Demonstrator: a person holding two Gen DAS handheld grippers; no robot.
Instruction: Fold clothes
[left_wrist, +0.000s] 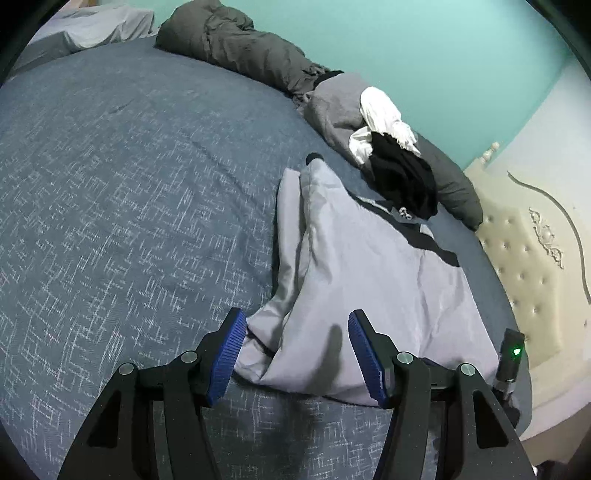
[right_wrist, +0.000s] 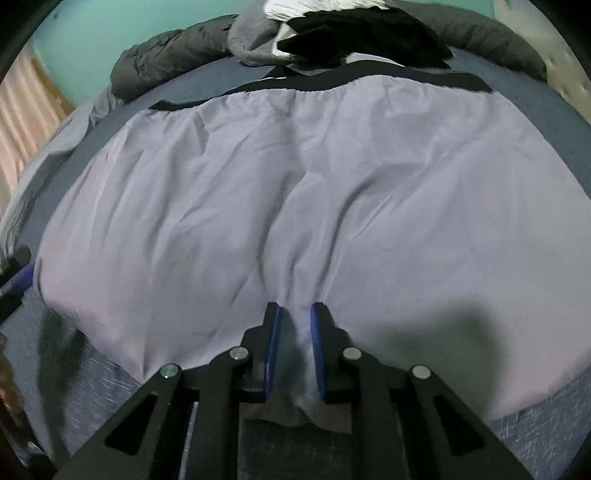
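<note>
Bedding comes first, because it is the biggest thing: a wide bed with a dark blue cover crossed by thin white lines (left_wrist: 129, 206). Everything else sits on this bed.

Along the far edge of the bed lies a long, dark grey rolled-up blanket (left_wrist: 240, 48). Next to it, still at the far edge, is a small heap of clothes: a grey cloth (left_wrist: 334, 107), a white crumpled top (left_wrist: 384, 110) and a black crumpled garment (left_wrist: 402, 177). None of these look folded yet.

On the near side of the bed lies the piece being worked on, a pale lilac pair of shorts with a black waistband (right_wrist: 295, 177). The waistband points to the far edge of the bed and the leg ends point to the near edge. The shorts are spread out mostly flat with soft wrinkles, and one side looks bunched up. No tidy fold shows yet, so I think the folding has only just started.

The right gripper (right_wrist: 294, 350) has its blue pads close together, pinching the near edge of the shorts in the middle. The left gripper (left_wrist: 297, 360) is spread wide and holds nothing, with one corner of the shorts just in front of it.

Left to do, I think: fold these shorts, then the heap.
</note>
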